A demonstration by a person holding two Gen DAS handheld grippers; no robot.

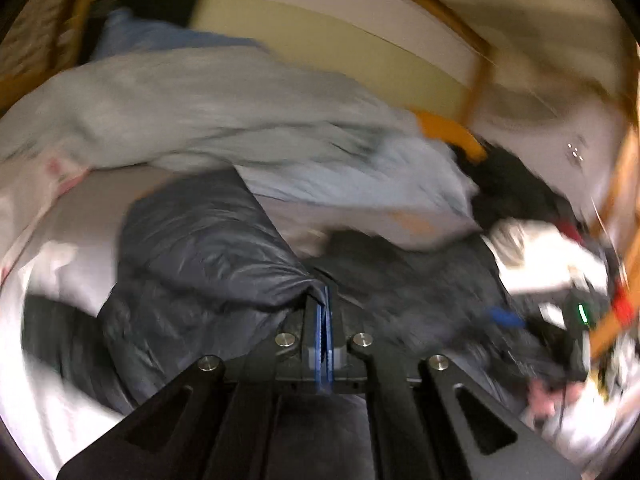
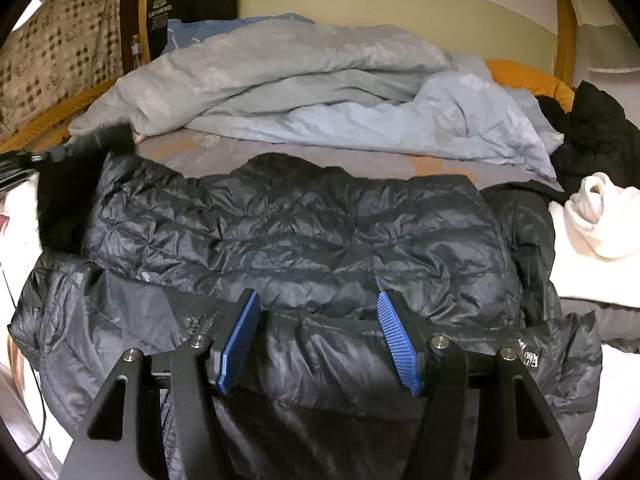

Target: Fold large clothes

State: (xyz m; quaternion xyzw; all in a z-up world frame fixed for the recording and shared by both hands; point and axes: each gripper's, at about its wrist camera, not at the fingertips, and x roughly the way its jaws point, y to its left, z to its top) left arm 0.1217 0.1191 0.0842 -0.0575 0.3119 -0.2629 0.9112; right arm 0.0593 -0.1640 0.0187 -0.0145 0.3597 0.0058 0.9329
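Clamped together, my left gripper (image 1: 323,300) pinches a fold of the black quilted puffer jacket (image 2: 292,232), while my right gripper (image 2: 318,308) hovers over it with its blue pads spread apart. Shiny, wrinkled and fur-trimmed at the left end, the jacket lies across the bed (image 2: 224,146), long axis running left to right, near a rumpled blue-grey duvet (image 2: 304,92).

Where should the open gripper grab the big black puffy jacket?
Probably the near hem of the black quilted puffer jacket, coming from the front edge of the bed. The right gripper already hovers open there, and that edge lies flat and reachable.
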